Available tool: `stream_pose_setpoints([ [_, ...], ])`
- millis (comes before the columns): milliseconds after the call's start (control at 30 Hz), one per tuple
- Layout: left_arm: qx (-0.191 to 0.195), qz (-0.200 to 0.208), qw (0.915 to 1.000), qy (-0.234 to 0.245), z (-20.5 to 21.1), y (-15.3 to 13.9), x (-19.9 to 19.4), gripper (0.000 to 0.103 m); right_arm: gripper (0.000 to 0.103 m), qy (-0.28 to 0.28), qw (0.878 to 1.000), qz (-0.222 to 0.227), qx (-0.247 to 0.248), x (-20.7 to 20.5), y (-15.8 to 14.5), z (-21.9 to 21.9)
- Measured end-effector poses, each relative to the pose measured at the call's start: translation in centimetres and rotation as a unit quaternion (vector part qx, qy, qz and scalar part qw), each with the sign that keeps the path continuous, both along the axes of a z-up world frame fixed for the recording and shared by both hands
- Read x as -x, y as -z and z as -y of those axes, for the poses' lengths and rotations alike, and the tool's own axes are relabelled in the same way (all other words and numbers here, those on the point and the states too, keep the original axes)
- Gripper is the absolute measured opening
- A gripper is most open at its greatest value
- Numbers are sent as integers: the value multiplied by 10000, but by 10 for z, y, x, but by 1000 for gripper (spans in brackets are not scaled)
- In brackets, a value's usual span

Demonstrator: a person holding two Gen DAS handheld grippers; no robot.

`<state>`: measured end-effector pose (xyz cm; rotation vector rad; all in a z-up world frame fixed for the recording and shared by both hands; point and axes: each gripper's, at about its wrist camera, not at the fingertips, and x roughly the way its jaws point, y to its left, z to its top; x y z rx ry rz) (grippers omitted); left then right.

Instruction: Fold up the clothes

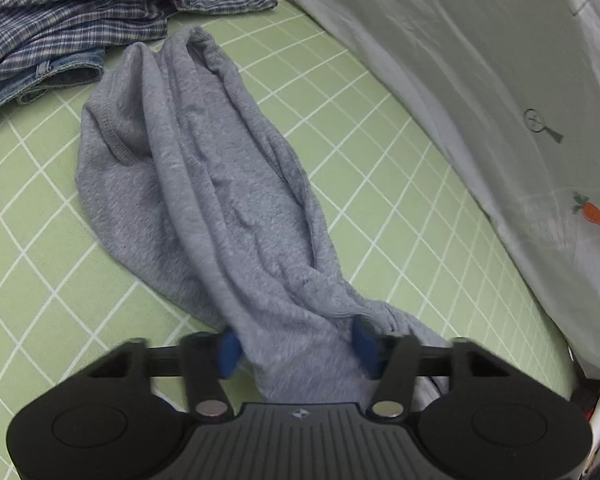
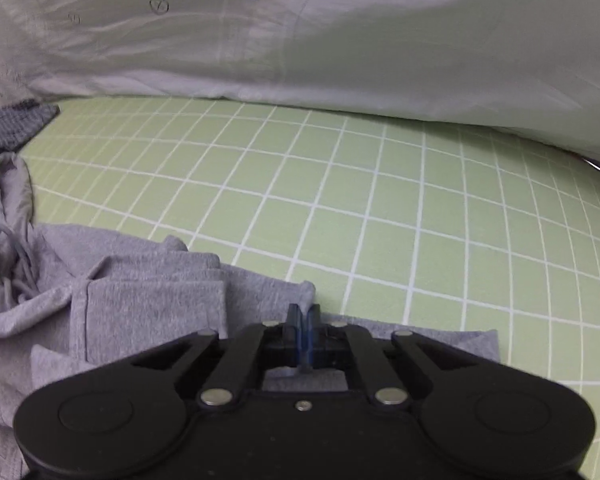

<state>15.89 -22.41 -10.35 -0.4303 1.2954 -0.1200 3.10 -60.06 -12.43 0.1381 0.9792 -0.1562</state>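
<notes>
left claw (image 1: 298, 350) pinching grey garment (image 1: 204, 184) | right claw (image 2: 303, 334) clamped on its edge | plaid shirt (image 1: 60, 20) left-view only

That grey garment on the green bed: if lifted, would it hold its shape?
Probably not. The grey garment already lies bunched in soft ropey folds, so it should sag and drape. Its fuzzy knit looks grippy rather than slippery. It seems light, since the right gripper pinches just a thin edge.

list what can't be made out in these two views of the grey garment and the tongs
- Left wrist view: the grey garment runs under the left tongs; its near end is hidden by their black body.
- Right wrist view: the right tongs pinch a fold; how much cloth is caught is hidden.
- Plaid clothes: cut off by the edge.
</notes>
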Motion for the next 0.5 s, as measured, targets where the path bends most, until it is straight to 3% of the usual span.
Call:
stream_pose_setpoints([
  [33, -19, 16, 10000, 28, 3, 2, -4, 13, 3, 73, 9998, 62, 181, 3, -1, 1],
  [167, 96, 305, 9987, 402, 32, -1, -22, 9, 2, 720, 9941, 103, 801, 20, -4, 26],
  [300, 226, 715, 9911, 1100, 89, -14, -39, 11, 2, 1848, 9720, -185, 1439, 53, 3, 73],
  [400, 196, 925, 9830, 1571, 131, -28, -36, 24, 3, 2794, 9500, -326, 1356, 91, 7, 107],
  [467, -2, 1164, 9746, 1916, 154, -39, -25, 52, 8, 3087, 9417, -324, 1296, 111, 3, 111],
  [500, -149, 1309, 9702, 2035, 158, -43, -17, 75, 26, 3182, 9387, -322, 1289, 118, -1, 107],
])
